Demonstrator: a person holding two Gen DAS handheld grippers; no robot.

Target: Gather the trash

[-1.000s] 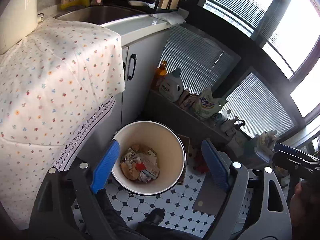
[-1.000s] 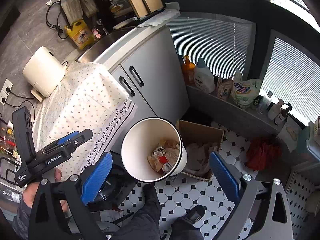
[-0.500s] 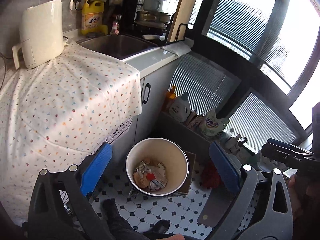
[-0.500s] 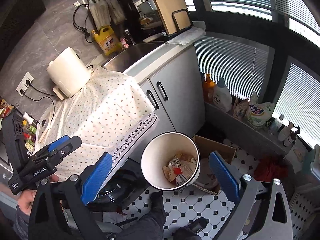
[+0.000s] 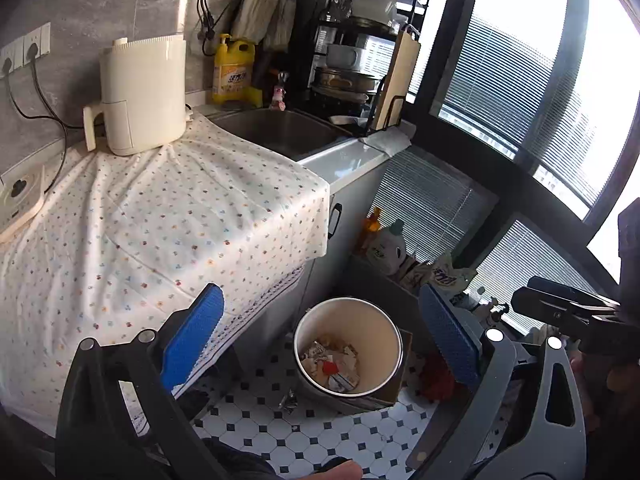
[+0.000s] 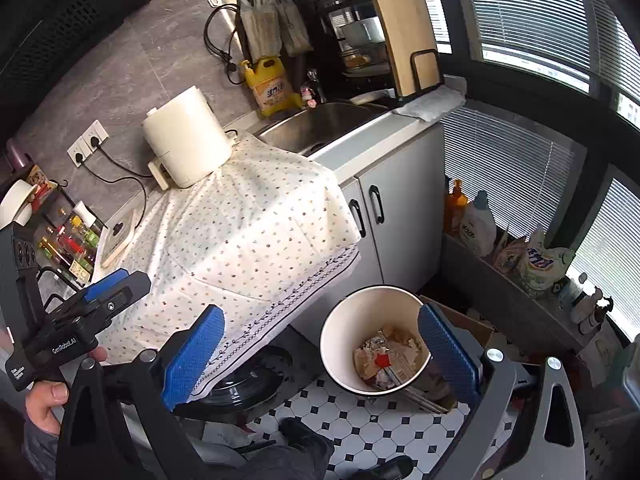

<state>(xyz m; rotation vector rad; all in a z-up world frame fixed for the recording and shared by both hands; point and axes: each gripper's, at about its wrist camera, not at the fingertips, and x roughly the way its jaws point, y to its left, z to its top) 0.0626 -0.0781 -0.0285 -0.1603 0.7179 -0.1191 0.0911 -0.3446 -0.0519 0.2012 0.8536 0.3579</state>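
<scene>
One bin [image 5: 347, 354] stands on the checkered floor [image 5: 320, 432] just beside the cabinet, and it already holds a shallow layer of crumpled wrappers and paper scraps [image 5: 331, 364], well below the rim. Just outside it, on the tiles near its base, lies a small crumpled scrap [image 5: 288, 400] that looks like trash not yet collected. A cardboard box [image 6: 464, 328] sits against the bin's far side.

The left gripper [image 5: 320, 344] hangs above the bin with its blue pads spread wide and nothing between them. The right gripper [image 6: 320, 360] is likewise spread wide and empty, its right pad overlapping the bin's rim in its own view.

Further out, the flowered cloth [image 5: 160, 224] draped over the counter looks free of litter, with only the white appliance [image 5: 140, 96] resting on it beside the sink [image 5: 280, 132].

Judging from this, most of the collecting seems done; the stray scrap on the floor is probably what remains, and it would call for a low reach beside the bin.
</scene>
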